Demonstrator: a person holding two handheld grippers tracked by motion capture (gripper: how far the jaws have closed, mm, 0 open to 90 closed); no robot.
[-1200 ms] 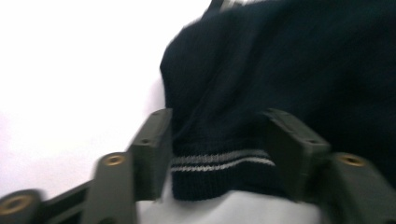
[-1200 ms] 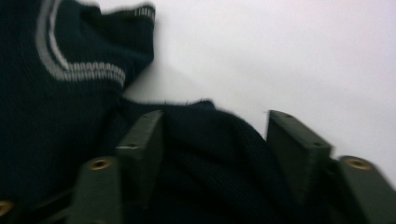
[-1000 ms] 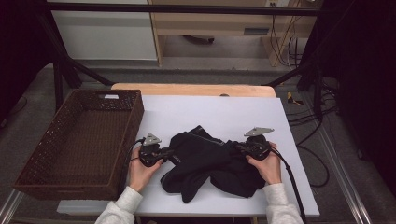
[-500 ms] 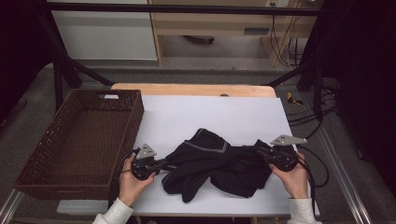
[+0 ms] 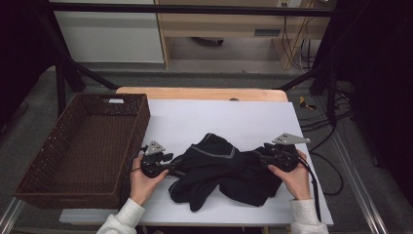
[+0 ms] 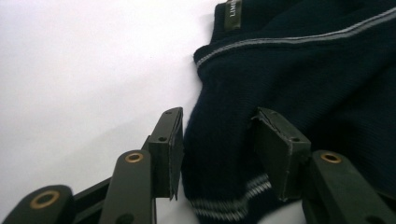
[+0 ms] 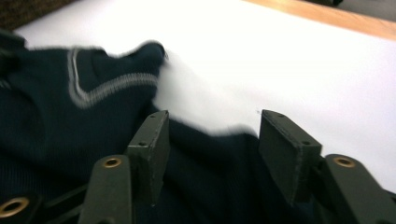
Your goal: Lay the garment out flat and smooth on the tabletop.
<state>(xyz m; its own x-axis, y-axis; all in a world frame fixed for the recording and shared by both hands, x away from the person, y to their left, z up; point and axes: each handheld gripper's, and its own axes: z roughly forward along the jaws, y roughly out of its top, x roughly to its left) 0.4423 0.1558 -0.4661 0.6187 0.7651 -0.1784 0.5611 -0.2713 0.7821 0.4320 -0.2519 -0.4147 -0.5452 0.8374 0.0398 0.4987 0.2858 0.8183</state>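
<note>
Hand-held gripper at left (image 5: pixel 171 165) sits at the 9 o'clock edge of a dark sweater (image 5: pixel 221 170), its jaws just opened and standing apart around a striped cuff without pressing on it, as the left gripper view makes plain: the cloth (image 6: pixel 299 93) lies in the gap between the two pads, clear of both. Right hand-held gripper (image 5: pixel 258 155) is at the sweater's 3 o'clock edge, its jaws likewise just opened, with dark fabric (image 7: pixel 70 140) lying loose between and beneath them in the right gripper view, which is blurred.

Sweater lies crumpled on the white worktop (image 5: pixel 243 122), toward the 6 o'clock side of the sheet, grey-trimmed neckline up and pointing to 12 o'clock. One sleeve trails toward 7 o'clock. A small label shows by the collar in the left gripper view.

Left hand (image 5: pixel 139 178) and right hand (image 5: pixel 292 175) come in from 6 o'clock, each in a pale sleeve. A brown wicker basket (image 5: pixel 36 168) stands at 9 o'clock, just beside the left hand, its wall overhanging the worktop's edge. A cable runs from the right gripper off toward 5 o'clock.
</note>
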